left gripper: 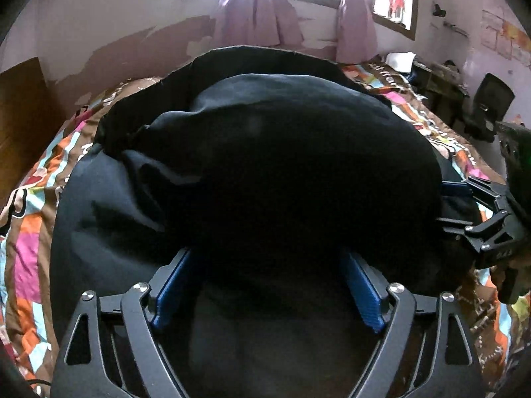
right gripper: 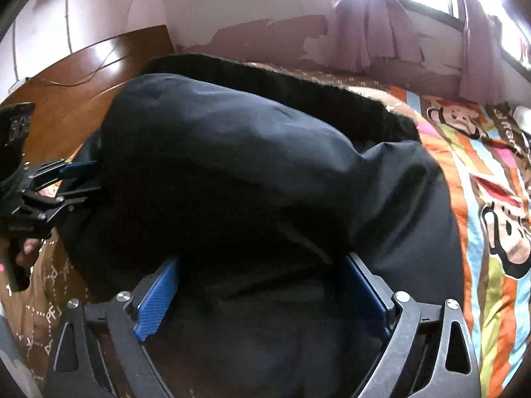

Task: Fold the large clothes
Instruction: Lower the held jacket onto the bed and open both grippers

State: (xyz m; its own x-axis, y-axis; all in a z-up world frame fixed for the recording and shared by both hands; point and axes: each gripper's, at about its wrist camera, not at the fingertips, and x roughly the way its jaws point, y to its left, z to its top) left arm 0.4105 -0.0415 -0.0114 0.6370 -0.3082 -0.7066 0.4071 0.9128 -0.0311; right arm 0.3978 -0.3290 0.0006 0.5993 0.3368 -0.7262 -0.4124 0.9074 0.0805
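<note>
Bedroom, bed (left gripper: 30, 232) under patterned quilt: dark garment (left gripper: 265, 152) heaped mid-bed, near edge doubled over toward the far wall, apparently a fold just laid; left gripper (left gripper: 265, 292) and right gripper (right gripper: 262, 295), jaws wide, straddle the cloth unclamped.

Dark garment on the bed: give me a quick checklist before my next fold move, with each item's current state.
1. Left gripper jaws open: ok, blue pads stand wide apart.
2. Right gripper jaws open: ok.
3. Fabric released by both: cannot tell; dark garment bulges over the fingertips.
4. Garment fully on the patterned bedspread: ok.
5. Fold lies flat: not ok, top layer is puffed and creased.
6. Edges aligned: cannot tell, near edge hidden.
</note>
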